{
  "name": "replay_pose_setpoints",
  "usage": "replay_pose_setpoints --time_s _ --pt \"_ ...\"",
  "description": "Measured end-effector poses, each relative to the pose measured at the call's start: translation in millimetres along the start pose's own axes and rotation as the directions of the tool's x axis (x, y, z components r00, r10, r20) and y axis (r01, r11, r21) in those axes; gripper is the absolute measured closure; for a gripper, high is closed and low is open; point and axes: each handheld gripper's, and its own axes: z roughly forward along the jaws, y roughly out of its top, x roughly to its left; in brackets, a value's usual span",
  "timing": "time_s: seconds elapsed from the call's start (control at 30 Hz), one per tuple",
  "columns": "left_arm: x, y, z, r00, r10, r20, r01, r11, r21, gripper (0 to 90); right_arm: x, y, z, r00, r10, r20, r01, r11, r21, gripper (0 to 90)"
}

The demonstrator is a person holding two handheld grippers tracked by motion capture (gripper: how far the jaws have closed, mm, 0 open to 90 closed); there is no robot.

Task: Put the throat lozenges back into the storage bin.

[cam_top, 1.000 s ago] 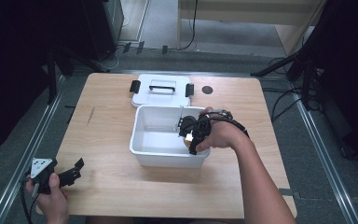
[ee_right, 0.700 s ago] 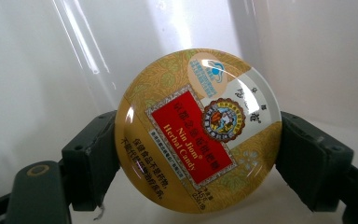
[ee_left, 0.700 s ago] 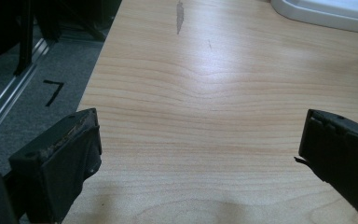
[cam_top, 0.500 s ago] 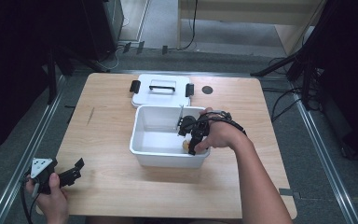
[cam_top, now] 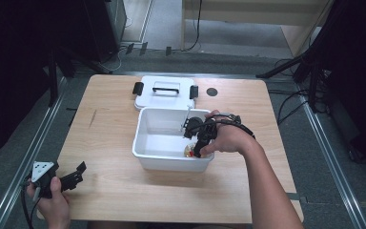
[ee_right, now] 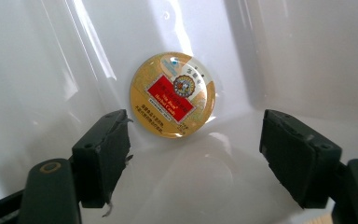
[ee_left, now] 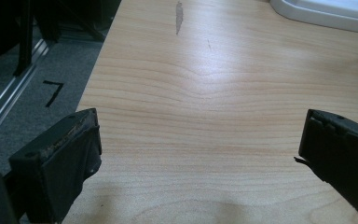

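Hovering right hand-held gripper (ee_right: 196, 135) in white bin (cam_top: 169, 162), jaws just closing in yet apart, empty. Round tin (ee_right: 172, 94) dropped at bin's 5 o'clock. Left hand-held gripper (ee_left: 198, 144) apart, idle at desk's (cam_top: 114, 191) 7 o'clock. Lid (cam_top: 164, 90) at 12 o'clock likely pending.

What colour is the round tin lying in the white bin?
Gold-yellow tin with a red label across its middle; clearest in the right gripper view.

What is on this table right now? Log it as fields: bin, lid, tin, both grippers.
bin: white bin, open, middle of the table
lid: white lid, black latches, flat behind the bin
tin: round gold tin, red label, inside the bin, near right corner
right gripper: right gripper inside the bin, aimed at the tin; jaws apart, just been closing, nothing between them
left gripper: left gripper over the table's near left, open, empty
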Motion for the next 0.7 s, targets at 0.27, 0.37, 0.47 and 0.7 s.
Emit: replay_pose_setpoints --time_s 0.27,0.37,0.47,0.7 --pt "-0.3 0.1 0.2 1.0000 0.003 -0.001 -0.003 1.0000 0.001 0.0 -1.2 -5.7 -21.4 0.9987 0.050 0.009 -0.049 0.997 -0.056 26.5" --pt "-0.4 0.2 0.1 1.0000 0.004 -0.002 -0.004 1.0000 0.004 0.0 -1.6 -9.8 -29.3 0.9978 0.066 0.009 -0.065 0.995 -0.076 26.5" --pt "-0.6 0.2 0.2 1.0000 0.005 -0.003 -0.005 1.0000 0.004 0.0 -2.3 -14.5 -37.5 0.9963 0.085 0.013 -0.084 0.992 -0.090 26.4" --pt "-0.8 0.2 0.2 1.0000 0.007 -0.004 -0.007 1.0000 0.005 0.0 -0.7 -26.1 -58.8 0.9933 0.113 0.024 -0.110 0.988 -0.107 25.8"
